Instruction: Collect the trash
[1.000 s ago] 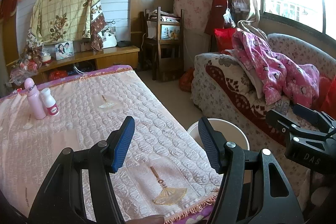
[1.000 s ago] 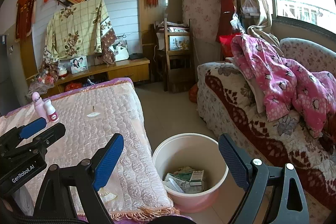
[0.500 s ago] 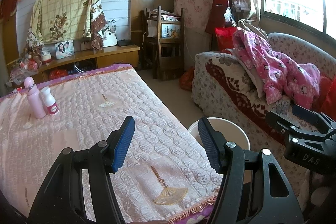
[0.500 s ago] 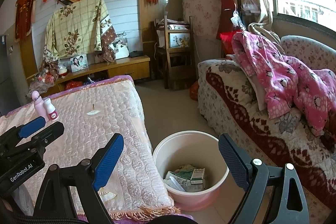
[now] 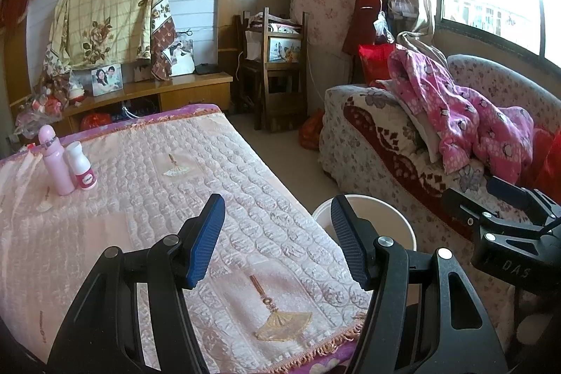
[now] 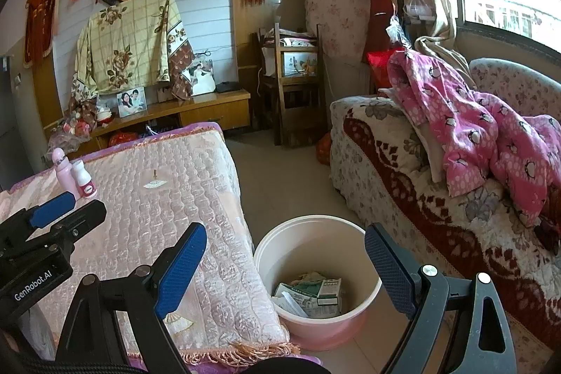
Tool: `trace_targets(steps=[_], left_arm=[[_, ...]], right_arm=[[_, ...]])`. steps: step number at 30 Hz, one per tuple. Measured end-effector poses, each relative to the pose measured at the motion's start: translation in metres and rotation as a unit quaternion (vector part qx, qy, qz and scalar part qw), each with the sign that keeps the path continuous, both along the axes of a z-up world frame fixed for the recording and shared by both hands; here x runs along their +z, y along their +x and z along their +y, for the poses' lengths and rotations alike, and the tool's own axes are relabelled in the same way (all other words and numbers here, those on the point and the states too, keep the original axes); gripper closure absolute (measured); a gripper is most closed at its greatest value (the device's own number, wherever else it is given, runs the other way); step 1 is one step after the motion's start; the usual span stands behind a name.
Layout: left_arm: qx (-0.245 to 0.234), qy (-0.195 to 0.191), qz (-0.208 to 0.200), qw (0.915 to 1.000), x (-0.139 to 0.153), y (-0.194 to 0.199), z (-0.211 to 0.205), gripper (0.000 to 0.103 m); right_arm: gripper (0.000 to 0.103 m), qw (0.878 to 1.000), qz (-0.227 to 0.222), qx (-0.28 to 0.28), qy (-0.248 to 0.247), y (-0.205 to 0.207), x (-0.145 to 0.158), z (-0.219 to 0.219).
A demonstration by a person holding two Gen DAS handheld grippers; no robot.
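Nothing has shifted over the last second: the left gripper (image 5: 277, 233) hangs above the table (image 5: 147, 198) and the right gripper (image 6: 284, 265) above the bucket (image 6: 315, 223), each with jaws spread and empty. Trash (image 6: 310, 293) lies in the bucket; only two bottles (image 5: 66, 163) stand on the table. Collecting looks finished, I'd say.
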State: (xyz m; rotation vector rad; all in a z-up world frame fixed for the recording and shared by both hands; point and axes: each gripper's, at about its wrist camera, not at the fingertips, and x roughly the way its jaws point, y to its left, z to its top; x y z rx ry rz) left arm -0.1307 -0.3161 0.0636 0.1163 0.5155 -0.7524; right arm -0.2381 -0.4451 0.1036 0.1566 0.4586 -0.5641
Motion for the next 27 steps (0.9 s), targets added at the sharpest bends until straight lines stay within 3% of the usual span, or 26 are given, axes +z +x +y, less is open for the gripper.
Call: trace_targets(steps=[27], left_arm=[[-0.002, -0.001, 0.007, 1.0000, -0.0085, -0.0032, -0.0050, 0.041]], right_arm=[[0.013, 1.000, 0.012, 0.004, 0.004, 0.0032, -0.0035, -0.0047]])
